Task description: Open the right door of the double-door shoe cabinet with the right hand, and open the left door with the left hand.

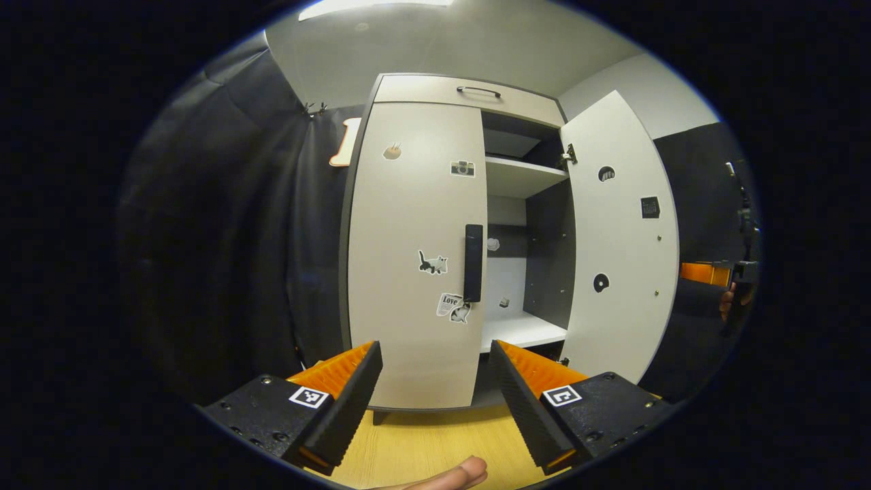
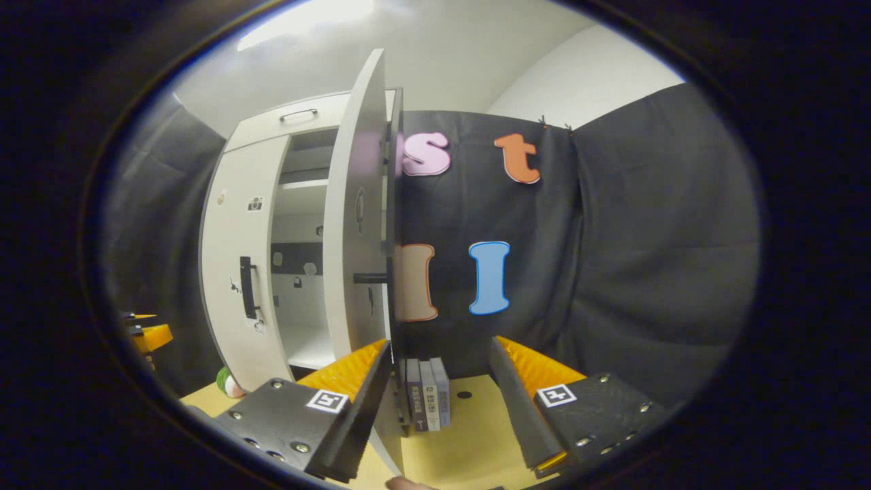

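White R door (image 1: 622,238) open, L door (image 1: 415,252) shut.

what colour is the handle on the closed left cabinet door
Black, clearest in the left gripper view: the handle on the left door.

Sticker (image 1: 504,302) inside cabinet too small to tell, books' (image 2: 427,393) spines unreadable

Pale grey cabinet doors (image 1: 415,258) carry black handles (image 1: 473,263) and stickers (image 1: 433,263).
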Demonstrator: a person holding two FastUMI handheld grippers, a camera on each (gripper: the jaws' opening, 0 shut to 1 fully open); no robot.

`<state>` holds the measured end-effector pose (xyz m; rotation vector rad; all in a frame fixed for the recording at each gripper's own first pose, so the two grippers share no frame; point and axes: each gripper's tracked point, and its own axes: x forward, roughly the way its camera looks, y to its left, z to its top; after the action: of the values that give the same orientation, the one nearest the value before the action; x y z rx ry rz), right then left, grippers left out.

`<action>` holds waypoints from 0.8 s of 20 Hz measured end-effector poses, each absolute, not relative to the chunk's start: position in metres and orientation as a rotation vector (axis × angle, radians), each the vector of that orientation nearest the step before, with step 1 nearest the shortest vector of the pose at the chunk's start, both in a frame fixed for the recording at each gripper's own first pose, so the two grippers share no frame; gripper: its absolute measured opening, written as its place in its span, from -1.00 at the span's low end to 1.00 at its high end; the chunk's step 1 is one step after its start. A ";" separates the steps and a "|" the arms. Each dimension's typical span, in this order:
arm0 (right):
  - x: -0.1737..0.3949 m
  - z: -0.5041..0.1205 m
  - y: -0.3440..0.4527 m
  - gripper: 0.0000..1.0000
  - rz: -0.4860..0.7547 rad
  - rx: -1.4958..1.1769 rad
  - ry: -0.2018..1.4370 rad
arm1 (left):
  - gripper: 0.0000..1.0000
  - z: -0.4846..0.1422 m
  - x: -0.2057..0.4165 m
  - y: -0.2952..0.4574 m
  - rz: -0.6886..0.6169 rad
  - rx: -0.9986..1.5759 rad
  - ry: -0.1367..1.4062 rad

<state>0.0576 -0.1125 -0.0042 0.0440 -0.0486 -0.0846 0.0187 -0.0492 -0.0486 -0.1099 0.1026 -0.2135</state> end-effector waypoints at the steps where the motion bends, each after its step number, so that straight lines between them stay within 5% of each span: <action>1: 0.050 -0.002 -0.107 0.78 -0.077 0.044 -0.066 | 0.96 -0.045 0.024 -0.054 -0.233 -0.107 0.098; 2: 0.042 0.001 -0.100 0.72 -0.066 0.050 -0.085 | 0.97 -0.042 0.031 -0.056 -0.237 -0.106 0.091; 4: 0.025 -0.001 -0.098 0.92 -0.080 0.081 -0.090 | 0.97 -0.036 0.047 -0.059 -0.231 -0.100 0.083; 16: -0.071 -0.012 -0.035 0.90 0.062 0.052 -0.152 | 0.96 -0.006 0.157 -0.105 -0.223 -0.154 0.049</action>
<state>-0.0713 -0.0349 -0.0123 0.0518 -0.1522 0.0621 0.1573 -0.1055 -0.0064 -0.1543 0.0488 -0.2232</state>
